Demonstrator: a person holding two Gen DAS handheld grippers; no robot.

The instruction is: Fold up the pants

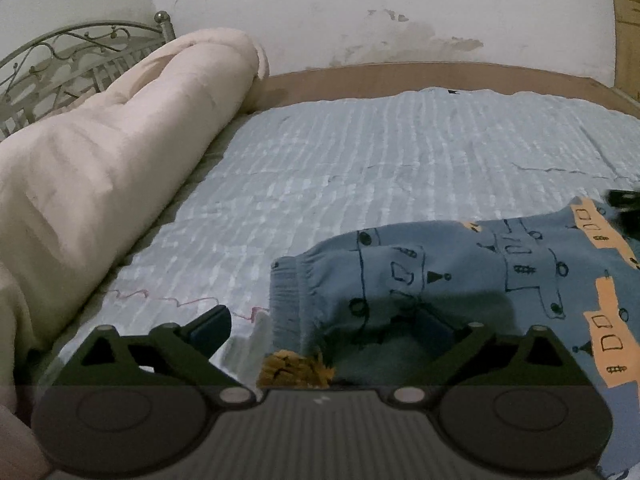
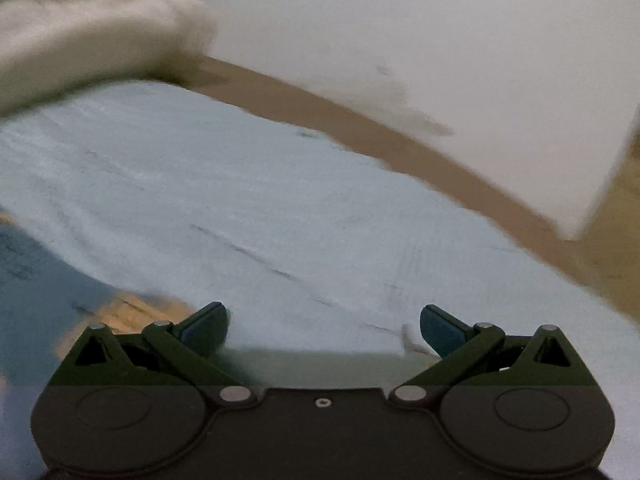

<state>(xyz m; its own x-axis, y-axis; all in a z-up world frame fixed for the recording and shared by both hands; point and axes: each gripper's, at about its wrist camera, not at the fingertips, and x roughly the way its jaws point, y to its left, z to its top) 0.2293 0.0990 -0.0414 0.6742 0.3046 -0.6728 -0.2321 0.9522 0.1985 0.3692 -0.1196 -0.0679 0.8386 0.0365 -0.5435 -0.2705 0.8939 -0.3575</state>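
The children's pants (image 1: pixel 460 280) look soft, light and limp, likely to sag and slide on the quilted bedsheet (image 1: pixel 360 160); the ribbed cuff (image 1: pixel 286 288) or a hem edge seems the firmest place to pinch. They are blue knit with dark doodles and orange patches, lying on the bed at the lower right of the left wrist view. The left claw (image 1: pixel 320 324) is spread wide over the cuff, gripping nothing. The right claw (image 2: pixel 323 326) is likewise released above bare sheet.

The right wrist view is motion-blurred; the pants (image 1: pixel 460 280) run off the left view's right edge.
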